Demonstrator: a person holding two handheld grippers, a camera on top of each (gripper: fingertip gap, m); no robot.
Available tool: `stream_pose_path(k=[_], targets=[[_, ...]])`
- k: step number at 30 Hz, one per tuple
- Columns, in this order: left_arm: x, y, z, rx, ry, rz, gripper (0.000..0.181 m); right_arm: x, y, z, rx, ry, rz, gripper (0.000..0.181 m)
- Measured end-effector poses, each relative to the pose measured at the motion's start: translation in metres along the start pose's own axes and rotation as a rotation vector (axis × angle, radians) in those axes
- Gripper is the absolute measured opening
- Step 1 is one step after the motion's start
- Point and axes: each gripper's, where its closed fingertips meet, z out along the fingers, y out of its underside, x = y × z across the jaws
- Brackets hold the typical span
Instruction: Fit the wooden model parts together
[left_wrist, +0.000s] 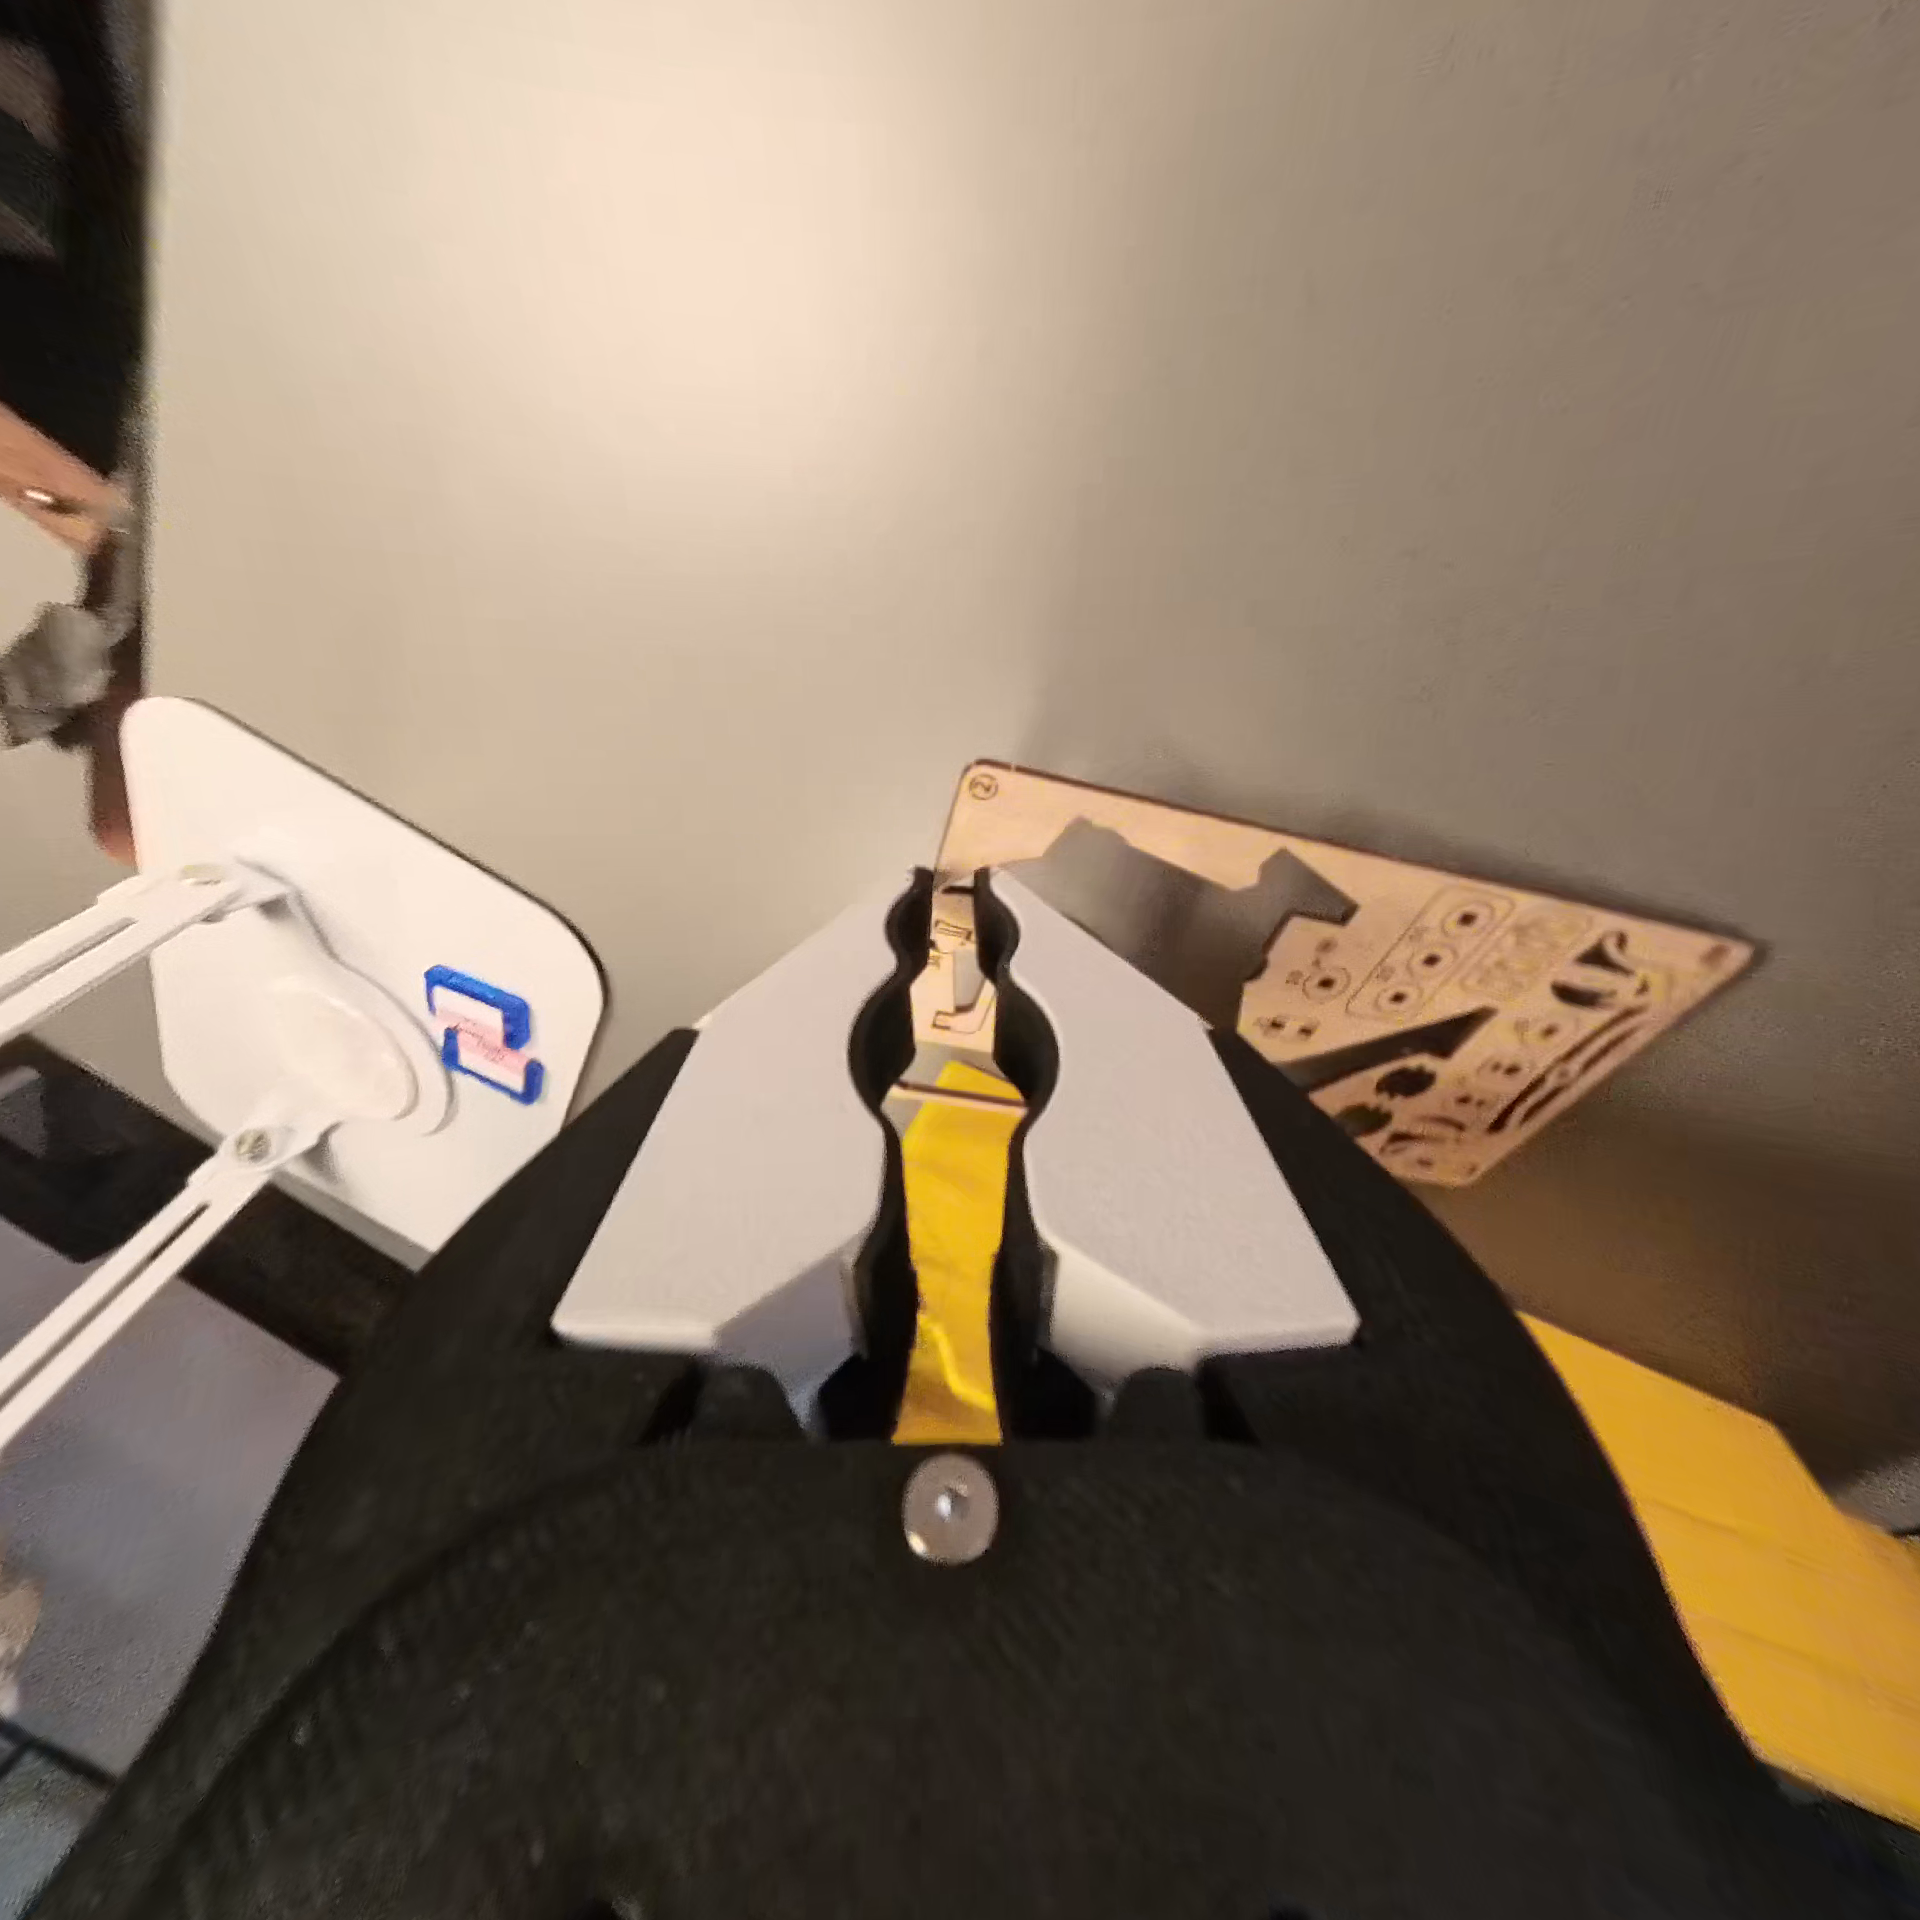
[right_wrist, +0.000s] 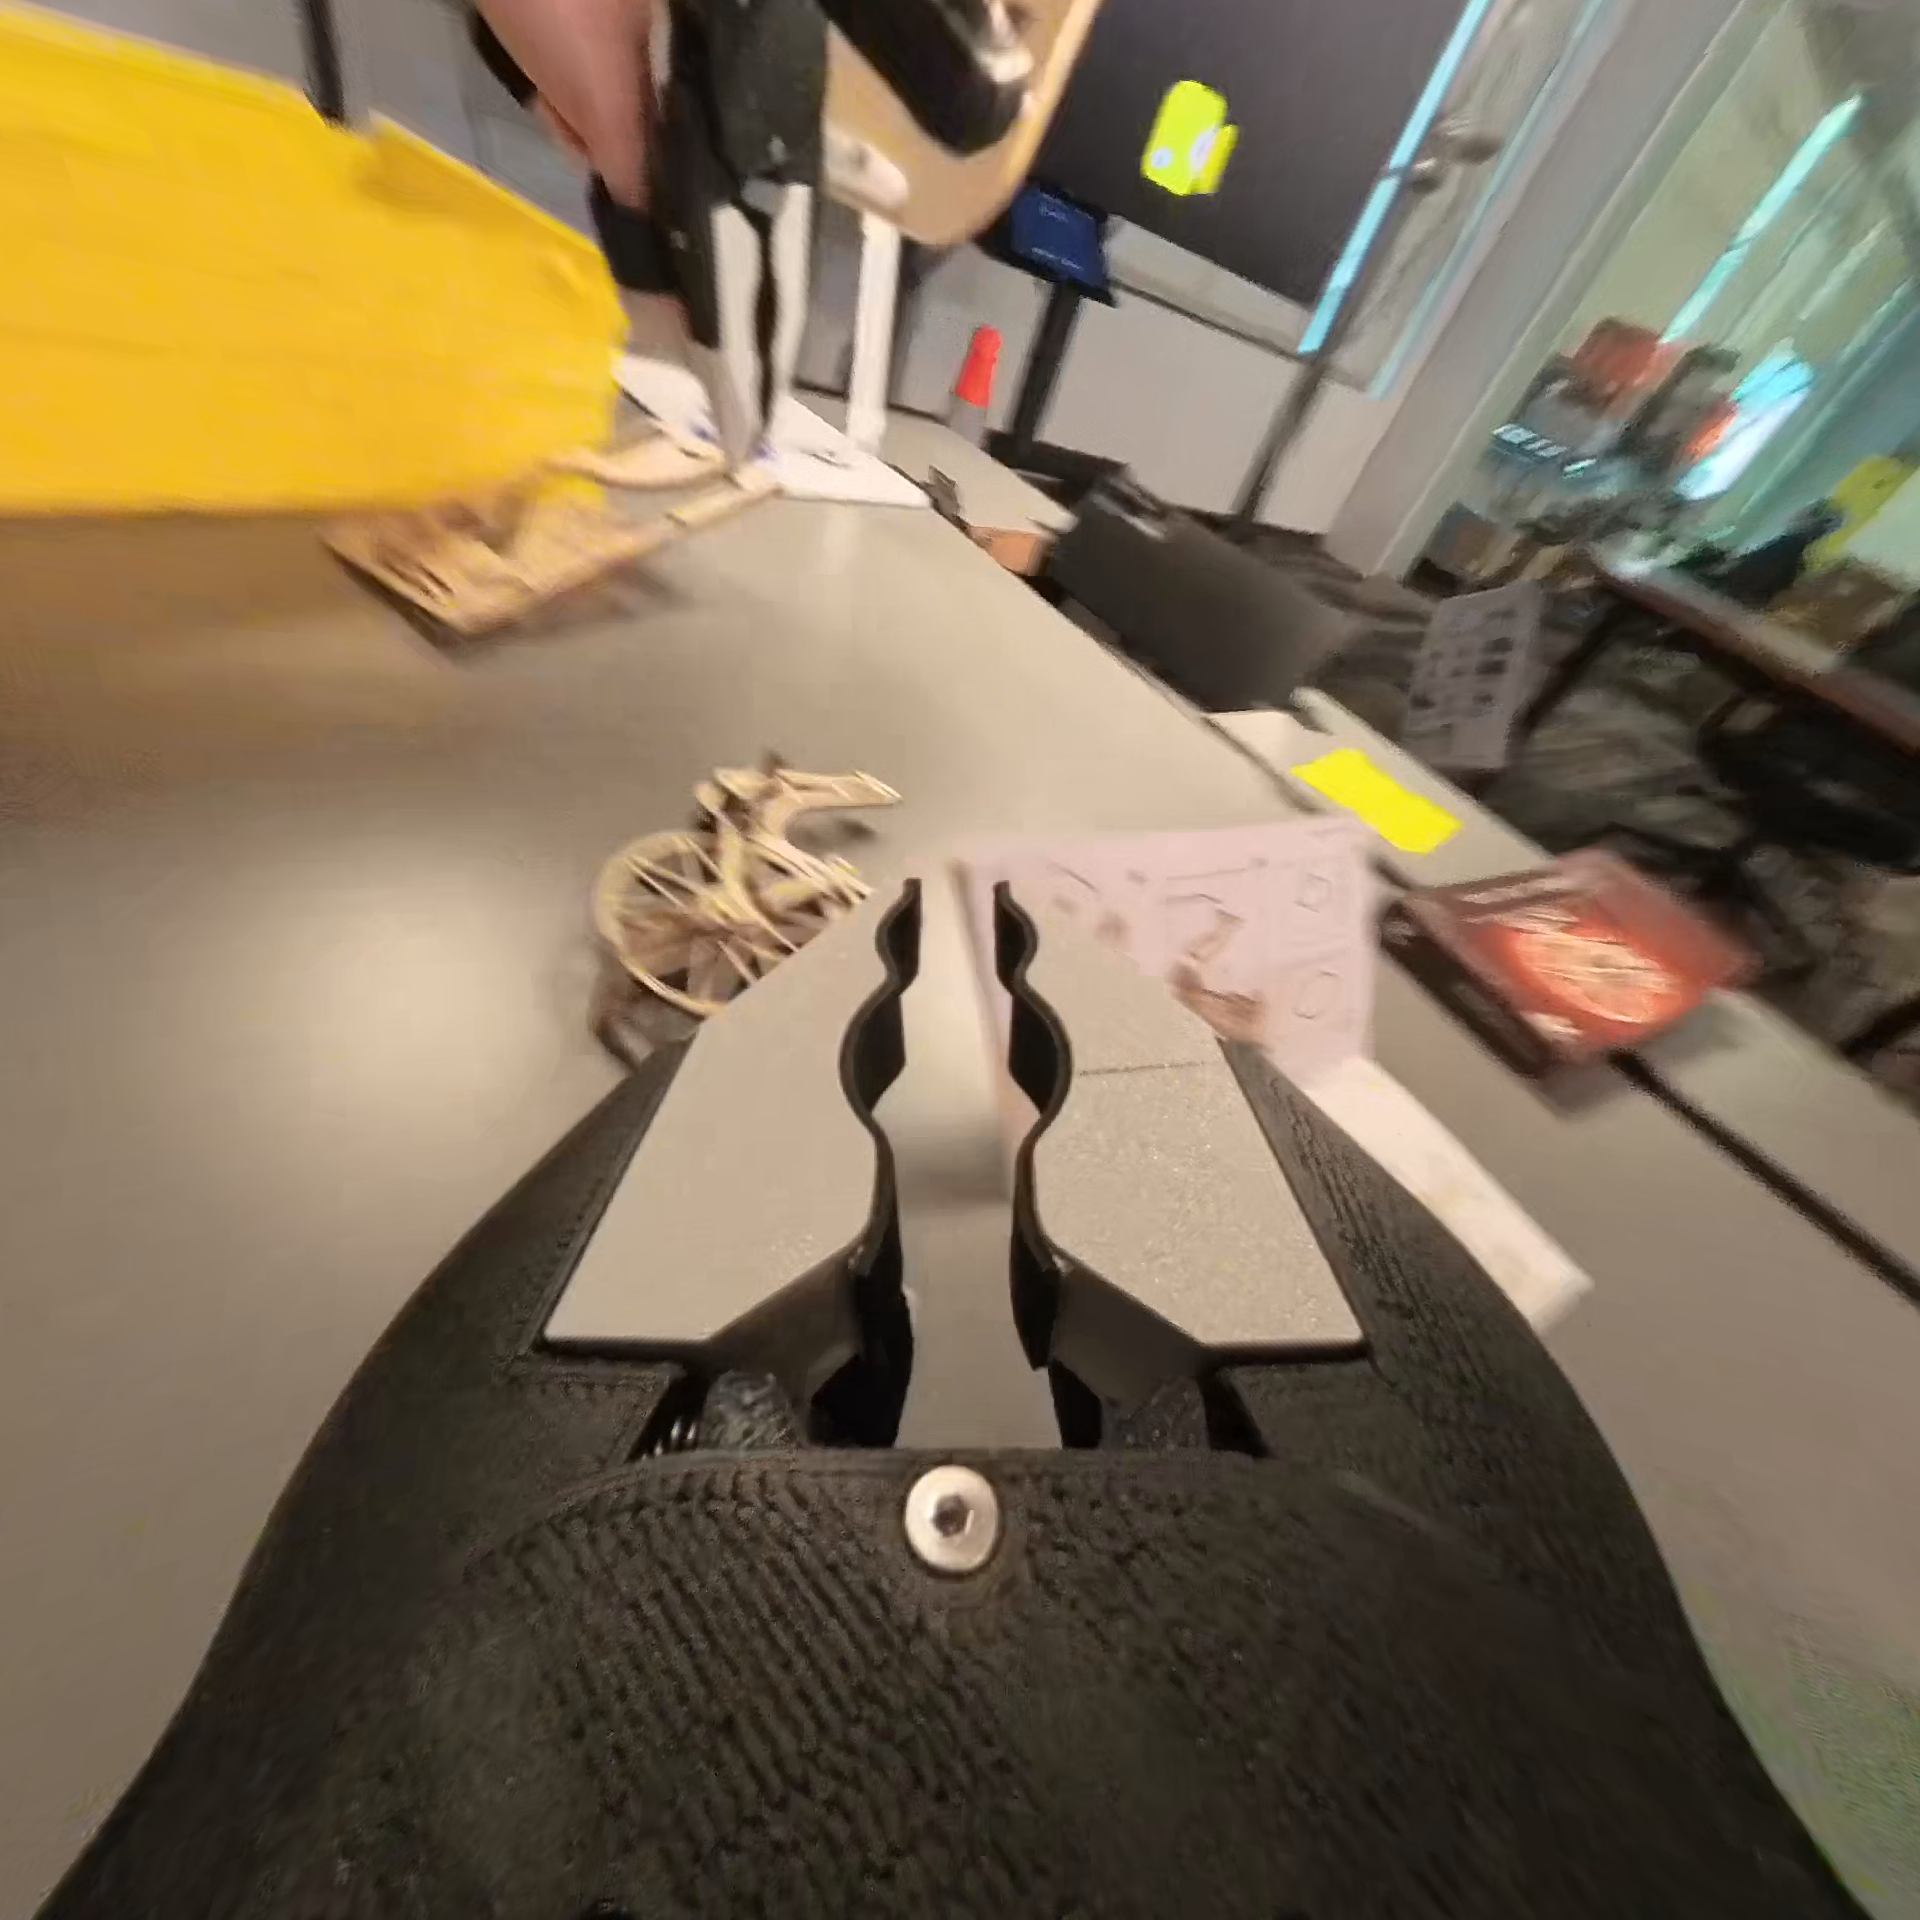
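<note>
Wood piece (left_wrist: 951, 977) sat pinched between left gripper (left_wrist: 951, 883) tips, cut sheet (left_wrist: 1403, 987) just right, yellow box (left_wrist: 1704, 1558) beneath | right gripper (right_wrist: 956, 894) slightly parted, empty; bike model (right_wrist: 727, 894) ahead-left, paper (right_wrist: 1247, 935) ahead-right on table (right_wrist: 312, 935)

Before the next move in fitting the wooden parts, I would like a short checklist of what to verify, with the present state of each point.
1. Left gripper holds a part: cannot tell. Its fingers stand close together over a corner of the wooden parts sheet, but contact is not visible.
2. Right gripper is free: ok. It is open, with nothing clearly between its fingers.
3. Wooden bicycle model is within sight of the right gripper: ok. It lies on the table, just left of the fingertips.
4. Parts sheet lies flat: ok in the left wrist view.
5. Picture is sharp enough to aim: not ok. The right wrist view is blurred.
</note>
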Motion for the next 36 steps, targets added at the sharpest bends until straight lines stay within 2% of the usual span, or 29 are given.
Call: stream_pose_path(k=[2,6,8,10,12,14,15,17,19,23,27,30,32,34,36], targets=[[0.011,-0.002,-0.028,0.060,-0.057,0.007,0.007,-0.027,-0.021,0.024,0.019,-0.124,0.153,0.017],[0.037,-0.002,-0.072,0.139,-0.160,0.030,0.006,-0.080,-0.061,0.091,-0.016,-0.357,0.373,0.056],[0.049,-0.003,-0.087,0.170,-0.186,0.036,0.003,-0.103,-0.070,0.122,-0.047,-0.444,0.414,0.059],[0.061,-0.004,-0.097,0.192,-0.194,0.041,0.000,-0.128,-0.067,0.147,-0.124,-0.532,0.479,0.062],[0.070,-0.005,-0.104,0.213,-0.197,0.063,0.000,-0.136,-0.046,0.167,-0.240,-0.485,0.437,0.062],[0.075,-0.005,-0.106,0.221,-0.205,0.087,0.000,-0.138,-0.031,0.178,-0.279,-0.449,0.380,0.058],[0.078,-0.005,-0.107,0.227,-0.202,0.100,0.000,-0.144,-0.030,0.177,-0.285,-0.489,0.413,0.050],[0.081,-0.006,-0.110,0.249,-0.205,0.108,0.000,-0.154,-0.037,0.167,-0.255,-0.606,0.512,0.021],[0.084,-0.007,-0.114,0.282,-0.189,0.096,0.000,-0.152,-0.042,0.158,-0.228,-0.669,0.597,0.000],[0.090,-0.004,-0.123,0.366,-0.187,-0.037,0.000,-0.144,-0.036,0.147,-0.267,-0.647,0.552,0.000],[0.114,0.019,-0.129,0.405,-0.251,-0.140,0.014,-0.153,-0.050,0.132,-0.235,-0.649,0.448,0.013],[0.123,0.047,-0.136,0.399,-0.380,-0.189,0.020,-0.192,-0.060,0.122,-0.185,-0.786,0.283,0.027],[0.129,0.062,-0.144,0.417,-0.434,-0.238,0.018,-0.227,-0.050,0.118,-0.233,-0.881,0.131,0.028],[0.139,0.073,-0.150,0.458,-0.418,-0.309,0.017,-0.253,-0.035,0.118,-0.303,-0.923,0.009,0.029],[0.149,0.083,-0.153,0.505,-0.390,-0.382,0.017,-0.264,-0.020,0.119,-0.409,-0.930,-0.034,0.032]])
